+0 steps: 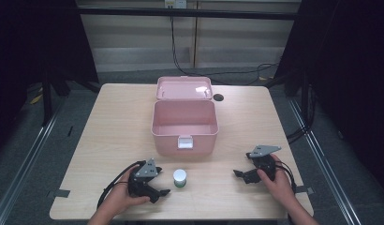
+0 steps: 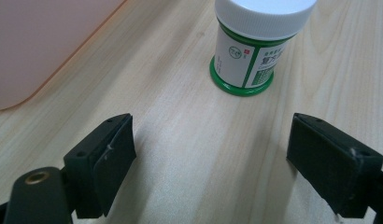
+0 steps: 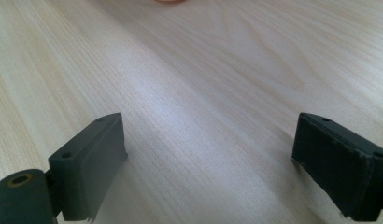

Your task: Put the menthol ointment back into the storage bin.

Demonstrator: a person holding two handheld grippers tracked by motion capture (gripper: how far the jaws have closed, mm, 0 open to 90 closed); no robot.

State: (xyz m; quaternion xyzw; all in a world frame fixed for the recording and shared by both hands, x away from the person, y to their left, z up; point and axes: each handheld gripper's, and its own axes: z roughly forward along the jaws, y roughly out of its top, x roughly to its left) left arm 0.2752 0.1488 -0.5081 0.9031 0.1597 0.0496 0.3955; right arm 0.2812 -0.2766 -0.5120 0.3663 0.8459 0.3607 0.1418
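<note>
Small white-capped jar with a green base and green-and-white label (image 1: 180, 178), upright on the pale wooden table (image 1: 115, 122)

The jar is a short round plastic container with a ribbed white screw cap, closed, and a white label crossed by green bands and small printed characters that are too small to read. Its green bottom rim sits flat on the wood grain, so it stands straight rather than tilted. From the high view it stands near the table's front edge, just in front of the open pink plastic box (image 1: 184, 126) and apart from its front wall. In the left gripper view the same jar (image 2: 255, 44) stands ahead of the jaws, untouched.
</note>
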